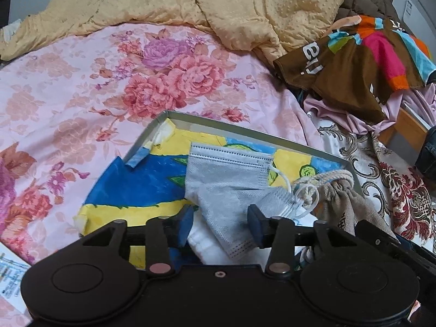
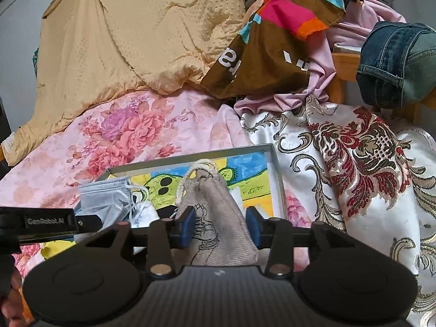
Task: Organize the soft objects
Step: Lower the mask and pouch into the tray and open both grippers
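Clutter of bedding surrounds a shallow tray (image 1: 286, 139) on the floral sheet (image 1: 68, 87), where a grey face mask (image 1: 226, 179) is draped between the spread, unclenched jaws of the left gripper (image 1: 222, 224). The beige drawstring pouch (image 2: 215, 212), at the tray's right, is straddled by the right gripper (image 2: 220, 224); whether it is pinched cannot be told. Both are judged light and limp, best taken at mid-body, not by cords.

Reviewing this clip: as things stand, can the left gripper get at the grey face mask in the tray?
Probably yes. The left gripper already has its open fingers on either side of the grey face mask lying in the tray, with nothing over the mask. The drawstring pouch sits beside it, clear.
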Demonstrator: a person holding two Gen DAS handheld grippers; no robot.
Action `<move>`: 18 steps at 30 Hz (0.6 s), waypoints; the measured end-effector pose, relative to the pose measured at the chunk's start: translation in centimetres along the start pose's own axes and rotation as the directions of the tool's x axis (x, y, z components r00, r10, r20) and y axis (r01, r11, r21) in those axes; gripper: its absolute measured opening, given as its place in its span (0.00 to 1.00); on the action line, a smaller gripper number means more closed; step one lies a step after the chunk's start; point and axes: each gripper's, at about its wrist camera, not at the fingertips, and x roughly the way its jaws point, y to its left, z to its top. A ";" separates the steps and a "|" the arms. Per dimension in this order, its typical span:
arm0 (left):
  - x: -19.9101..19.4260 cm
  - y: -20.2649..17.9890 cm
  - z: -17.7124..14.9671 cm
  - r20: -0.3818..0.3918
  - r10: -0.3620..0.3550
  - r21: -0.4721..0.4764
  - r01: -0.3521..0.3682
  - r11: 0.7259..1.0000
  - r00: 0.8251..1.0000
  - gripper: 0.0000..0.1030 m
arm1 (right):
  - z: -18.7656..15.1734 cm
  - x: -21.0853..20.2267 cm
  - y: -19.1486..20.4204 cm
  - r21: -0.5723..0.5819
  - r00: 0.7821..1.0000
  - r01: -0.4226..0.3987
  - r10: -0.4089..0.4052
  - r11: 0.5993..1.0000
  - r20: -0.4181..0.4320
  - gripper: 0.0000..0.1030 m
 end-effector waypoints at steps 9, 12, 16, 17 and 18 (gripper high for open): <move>-3.1 0.5 -0.4 0.058 0.020 0.035 -0.022 0.999 0.998 0.66 | 0.2 -2.1 1.1 -0.046 0.998 -0.010 0.013 0.999 0.066 0.74; -4.9 0.5 -0.5 0.095 0.019 0.060 -0.025 0.998 0.995 0.70 | 0.4 -3.5 1.5 -0.061 0.994 -0.013 0.019 0.998 0.108 0.84; -7.6 0.6 -0.9 0.148 0.010 0.075 -0.021 0.997 0.989 0.82 | 0.6 -5.8 2.0 -0.079 0.986 -0.016 0.029 0.997 0.162 0.91; -8.2 0.6 -1.1 0.157 0.007 0.078 -0.019 0.997 0.988 0.85 | 0.6 -6.4 2.1 -0.084 0.984 -0.017 0.031 0.996 0.176 0.92; -9.0 0.7 -1.2 0.166 0.003 0.082 -0.016 0.996 0.986 0.86 | 0.5 -7.0 2.2 -0.086 0.982 -0.017 0.033 0.996 0.187 0.94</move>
